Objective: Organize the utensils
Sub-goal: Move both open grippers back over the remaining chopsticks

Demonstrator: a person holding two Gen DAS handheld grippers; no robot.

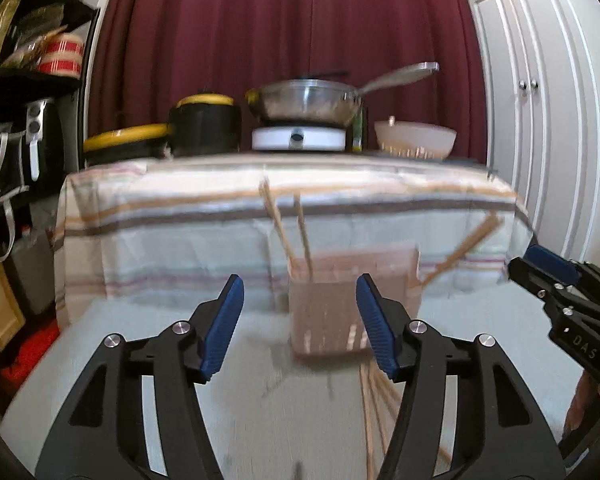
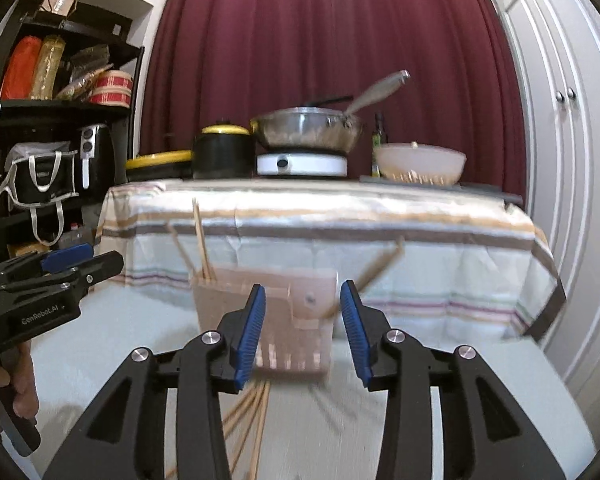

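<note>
Both grippers, the left gripper point(image 1: 300, 320) and right gripper point(image 2: 303, 330), hover released and empty near the utensil holder point(image 2: 264, 320), where a careless approach could scatter loose chopsticks point(image 2: 248, 420).

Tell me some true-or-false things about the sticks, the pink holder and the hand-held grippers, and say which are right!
1. Some chopsticks stand in the pink utensil holder. True.
2. All the sticks are already in the holder. False: several loose chopsticks lie on the white surface in front of it.
3. The left hand-held gripper is squeezing a chopstick. False: its jaws stand apart with nothing between the pads.
4. The right hand-held gripper is open and empty. True.
5. The frying pan sits on the floor. False: it sits on a white burner on the cloth-covered table behind.
</note>
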